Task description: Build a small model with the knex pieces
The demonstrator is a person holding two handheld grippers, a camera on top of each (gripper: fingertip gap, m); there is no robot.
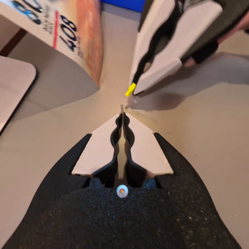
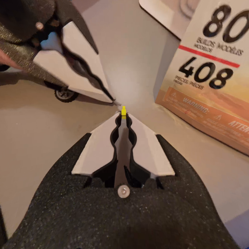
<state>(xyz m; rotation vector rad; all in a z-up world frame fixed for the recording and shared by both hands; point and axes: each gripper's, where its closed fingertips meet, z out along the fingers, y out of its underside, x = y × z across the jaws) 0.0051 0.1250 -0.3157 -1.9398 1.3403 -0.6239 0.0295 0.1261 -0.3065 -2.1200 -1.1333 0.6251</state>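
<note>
My left gripper (image 1: 122,114) is shut on a thin metal rod (image 1: 122,109) whose tip sticks out past the fingertips. My right gripper (image 2: 123,114) is shut on a small yellow plastic piece (image 2: 123,112) that juts out from its tips. In the left wrist view the right gripper (image 1: 133,91) comes in from the upper right with the yellow piece (image 1: 130,91) just above and right of the rod's tip, a small gap between them. In the right wrist view the left gripper (image 2: 114,101) reaches in from the upper left, its tip close to the yellow piece. Both hover over a beige table (image 1: 40,148).
A printed cardboard toy box (image 2: 210,75) stands on the table, at upper left in the left wrist view (image 1: 75,40). A small black toy wheel (image 2: 66,94) lies under the left gripper. A pale flat panel (image 1: 13,86) lies at the left. A blue object (image 1: 121,4) is at the back. My two grippers' fingertips are within a few centimetres of each other. The left tips stand about 10 cm off the small black toy wheel (image 2: 66,94).
</note>
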